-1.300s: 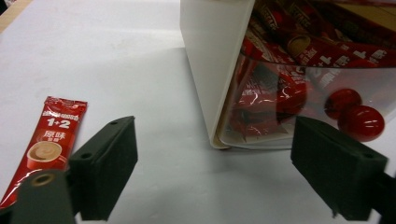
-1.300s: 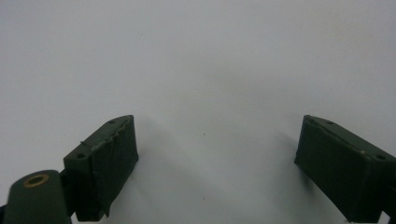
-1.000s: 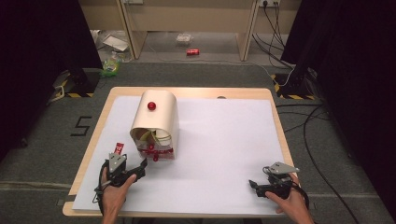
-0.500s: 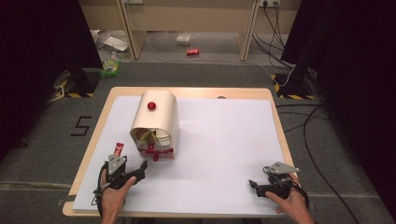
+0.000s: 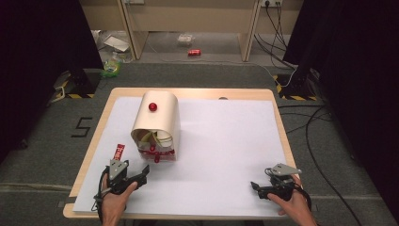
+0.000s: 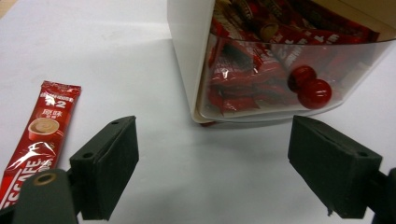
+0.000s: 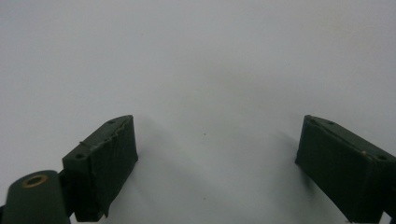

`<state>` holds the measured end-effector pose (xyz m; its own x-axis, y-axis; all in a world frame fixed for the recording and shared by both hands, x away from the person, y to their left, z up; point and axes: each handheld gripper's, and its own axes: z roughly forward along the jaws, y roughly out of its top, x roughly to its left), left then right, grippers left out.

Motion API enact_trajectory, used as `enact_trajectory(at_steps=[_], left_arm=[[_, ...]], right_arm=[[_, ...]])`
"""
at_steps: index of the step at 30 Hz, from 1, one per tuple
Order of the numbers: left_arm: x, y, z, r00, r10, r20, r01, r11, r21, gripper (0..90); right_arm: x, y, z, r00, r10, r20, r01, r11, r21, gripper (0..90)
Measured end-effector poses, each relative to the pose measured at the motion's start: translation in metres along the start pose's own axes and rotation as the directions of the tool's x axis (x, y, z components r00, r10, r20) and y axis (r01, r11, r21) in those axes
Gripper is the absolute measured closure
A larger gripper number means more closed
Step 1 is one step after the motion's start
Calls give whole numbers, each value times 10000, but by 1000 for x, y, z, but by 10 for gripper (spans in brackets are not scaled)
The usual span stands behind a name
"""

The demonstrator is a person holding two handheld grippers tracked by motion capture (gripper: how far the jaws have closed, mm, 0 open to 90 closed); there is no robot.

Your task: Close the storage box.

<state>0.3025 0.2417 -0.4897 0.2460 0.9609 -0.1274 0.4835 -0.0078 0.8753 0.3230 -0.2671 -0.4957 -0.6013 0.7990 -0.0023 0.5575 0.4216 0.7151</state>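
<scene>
The box (image 5: 156,123) is seen on the white sheet (image 5: 226,141) at the table's left half, its rounded cream lid hiding most of what lies inside. In the left gripper view its clear front (image 6: 299,70) is cut off at the top; red packets (image 6: 243,74) and a red knob (image 6: 314,93) can be made out behind it, perhaps doubled by reflection. The left gripper (image 5: 134,176) is held with jaws wide apart, just short of the box. A single coffee stick (image 6: 39,135) lies beside it, partly covered by the near jaw. The right gripper (image 5: 261,188), also spread open, is held well apart over bare paper.
</scene>
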Motion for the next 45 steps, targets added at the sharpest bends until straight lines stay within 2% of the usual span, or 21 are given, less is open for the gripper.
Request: enact_trajectory(at_steps=[25, 37, 45], left_arm=[[-16, -8, -12, 9986, 289, 446, -295, 9995, 109, 158], [-26, -18, -18, 9960, 532, 714, -550, 9982, 230, 158], [-33, -29, -25, 9935, 701, 896, -748, 9960, 498, 158]], right_arm=[[0, 0, 0, 10000, -22, 19, 22, 10000, 2, 125], [0, 0, 0, 10000, -22, 19, 22, 10000, 0, 124], [0, 0, 0, 10000, -20, 17, 20, 10000, -1, 125]])
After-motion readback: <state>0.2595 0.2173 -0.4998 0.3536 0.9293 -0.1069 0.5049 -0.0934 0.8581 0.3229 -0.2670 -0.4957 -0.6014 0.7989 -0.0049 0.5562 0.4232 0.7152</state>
